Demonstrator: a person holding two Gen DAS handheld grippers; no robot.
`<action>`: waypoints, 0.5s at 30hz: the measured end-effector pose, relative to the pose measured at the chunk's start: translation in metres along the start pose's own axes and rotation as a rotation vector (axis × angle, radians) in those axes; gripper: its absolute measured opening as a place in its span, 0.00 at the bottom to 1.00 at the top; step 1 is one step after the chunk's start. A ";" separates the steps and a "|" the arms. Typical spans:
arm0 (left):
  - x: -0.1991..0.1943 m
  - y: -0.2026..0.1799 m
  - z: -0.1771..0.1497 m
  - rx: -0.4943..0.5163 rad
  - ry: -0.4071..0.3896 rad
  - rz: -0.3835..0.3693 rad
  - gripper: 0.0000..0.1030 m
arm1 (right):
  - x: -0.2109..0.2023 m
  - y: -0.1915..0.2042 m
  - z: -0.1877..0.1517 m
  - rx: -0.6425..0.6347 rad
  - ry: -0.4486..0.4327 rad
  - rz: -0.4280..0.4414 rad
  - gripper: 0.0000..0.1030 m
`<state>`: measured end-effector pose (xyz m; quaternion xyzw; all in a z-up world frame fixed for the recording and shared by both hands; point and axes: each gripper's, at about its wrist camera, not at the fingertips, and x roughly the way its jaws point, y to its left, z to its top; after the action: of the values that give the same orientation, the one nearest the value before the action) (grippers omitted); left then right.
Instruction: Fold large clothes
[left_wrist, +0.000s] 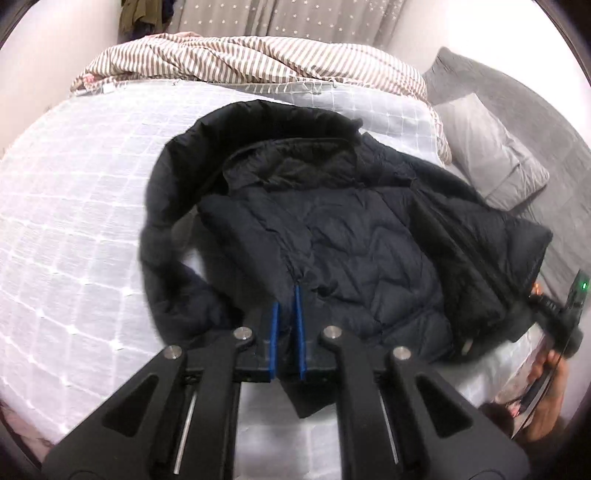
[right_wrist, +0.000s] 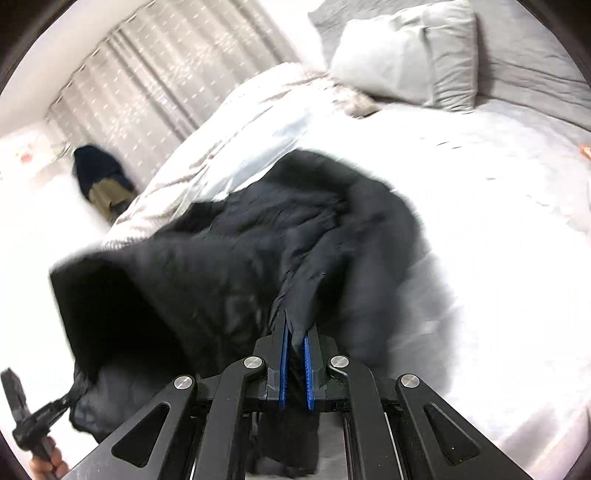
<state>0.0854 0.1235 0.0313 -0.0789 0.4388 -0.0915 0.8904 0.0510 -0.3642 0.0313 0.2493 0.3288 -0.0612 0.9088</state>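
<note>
The black puffer jacket (left_wrist: 332, 236) lies hood-away on the bed (left_wrist: 74, 221), both grippers' jaws nearly closed, pinching its hem.

Your black quilted puffer jacket (left_wrist: 351, 236) lies spread on the bed, hood toward the striped duvet, left sleeve curving outward, right side folded inward, hem bunched and lifted at the near edge.

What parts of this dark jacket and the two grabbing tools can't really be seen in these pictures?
- Jacket hem, left wrist view: hidden behind the left gripper and its arms.
- Jacket in the right wrist view: smeared by motion blur, so its folds and edges are unclear.
- Cloth inside the right gripper: which part of the jacket is pinched cannot be told.
- Person's hand, left wrist view: cut off by the lens edge.
</note>
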 end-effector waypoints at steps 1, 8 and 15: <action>-0.001 0.000 -0.002 0.012 0.007 0.006 0.09 | -0.007 -0.011 0.003 0.011 -0.011 -0.012 0.06; -0.004 -0.014 -0.018 0.131 0.071 0.055 0.08 | -0.036 -0.049 -0.002 0.008 -0.005 -0.110 0.06; -0.010 0.000 -0.043 0.190 0.149 0.137 0.08 | -0.024 -0.063 -0.019 -0.045 0.044 -0.231 0.05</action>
<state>0.0449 0.1229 0.0130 0.0427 0.4974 -0.0771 0.8631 0.0042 -0.4102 0.0076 0.1905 0.3764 -0.1526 0.8937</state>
